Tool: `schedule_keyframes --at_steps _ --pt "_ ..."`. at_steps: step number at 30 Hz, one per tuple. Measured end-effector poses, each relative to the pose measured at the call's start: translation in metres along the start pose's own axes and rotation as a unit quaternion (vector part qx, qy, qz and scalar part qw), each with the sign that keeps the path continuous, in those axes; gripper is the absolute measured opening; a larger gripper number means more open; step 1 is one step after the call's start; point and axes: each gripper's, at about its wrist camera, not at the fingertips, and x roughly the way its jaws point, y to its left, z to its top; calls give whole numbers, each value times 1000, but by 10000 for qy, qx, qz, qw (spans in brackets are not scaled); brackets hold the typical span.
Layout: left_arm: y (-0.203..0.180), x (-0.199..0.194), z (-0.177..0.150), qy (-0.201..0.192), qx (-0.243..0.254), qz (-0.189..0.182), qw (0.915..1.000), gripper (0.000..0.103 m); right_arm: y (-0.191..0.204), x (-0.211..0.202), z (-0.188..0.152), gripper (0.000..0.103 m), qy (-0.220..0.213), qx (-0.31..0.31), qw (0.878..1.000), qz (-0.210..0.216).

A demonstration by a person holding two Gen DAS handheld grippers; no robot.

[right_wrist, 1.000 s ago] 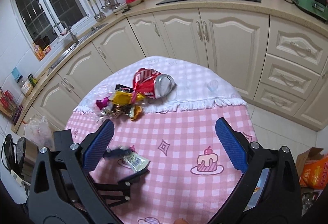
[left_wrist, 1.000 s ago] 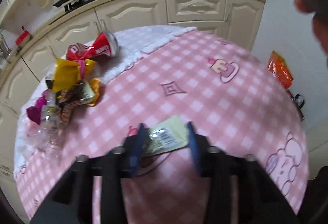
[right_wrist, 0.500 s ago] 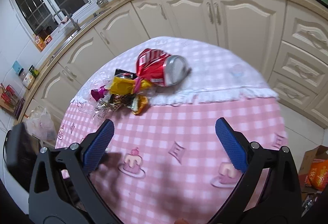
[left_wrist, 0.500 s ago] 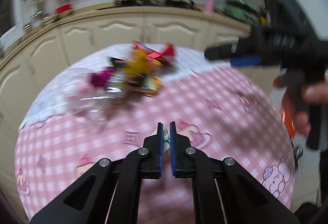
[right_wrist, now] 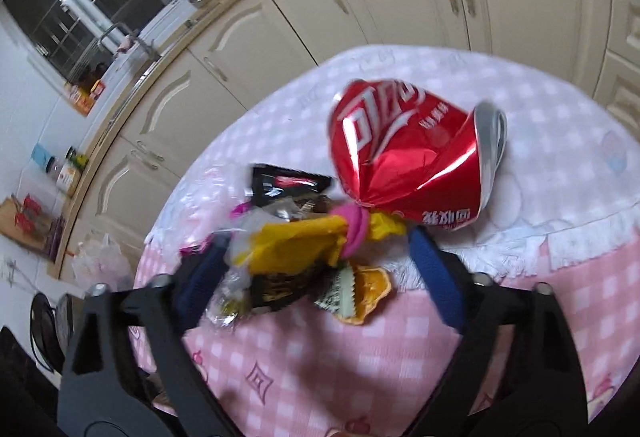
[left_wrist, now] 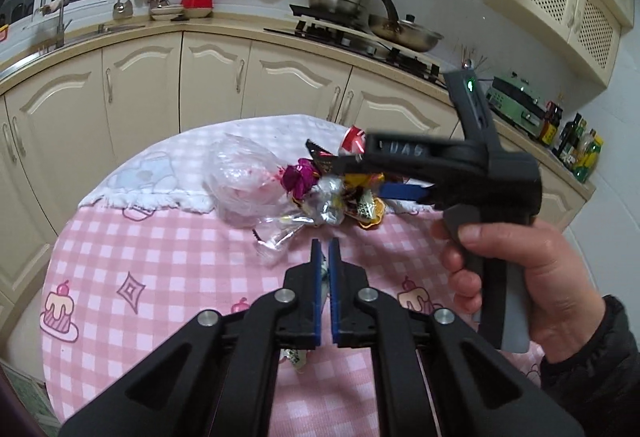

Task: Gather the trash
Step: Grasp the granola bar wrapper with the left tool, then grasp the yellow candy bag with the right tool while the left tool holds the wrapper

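My right tongs (right_wrist: 320,273) straddle the pile of crinkled foil and plastic snack wrappers (right_wrist: 296,261) on the pink checked tablecloth (right_wrist: 360,365). The blue pads stand either side of it, and the jaws have just been closing, with the wrappers between them. The left pad looks to be brushing the clear plastic at that edge; the right pad stands just clear of the yellow wrapper's end, so I call this a half-open straddle, not a grip yet.

The pile's long axis runs across the jaws, pad to pad, which suits the squeeze. The crushed red aluminium drink can (right_wrist: 412,161) lies just beyond the pile, ahead of the fingertips and slightly right, outside the jaws.

My left tongs (left_wrist: 326,257) sit nearer me, short of the pile, narrowed almost to nothing on a small pale printed wrapper (left_wrist: 297,357) whose end hangs below the fingers. A crumpled clear plastic bag (left_wrist: 244,181) lies ahead-left of them.

The right hand (left_wrist: 520,277) is clearly nearer the pile. The wrappers look light, springy and slippery; I expect some to slip out.
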Motion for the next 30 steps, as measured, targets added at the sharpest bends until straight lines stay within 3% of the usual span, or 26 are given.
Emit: schedule_keyframes --at_steps 4,6,17,25,30 --pt "4 -4 0 -79 -106 -42 9999 2 -7 -10 -7 56 9 -21 9999 141" --pt "6 -6 1 -131 -150 -50 9998 2 -13 -18 -12 53 -11 -7 9998 194" --pt "-4 -32 10 -447 -182 -166 9987 2 -22 -75 -32 52 -388 -157 9980 474" --pt "-34 -50 20 -706 6 -311 9970 2 -26 -135 -43 51 -746 -367 9942 688" --pt "-62 -50 27 -754 181 -473 9959 2 -41 -170 -49 51 -1004 -446 9923 570"
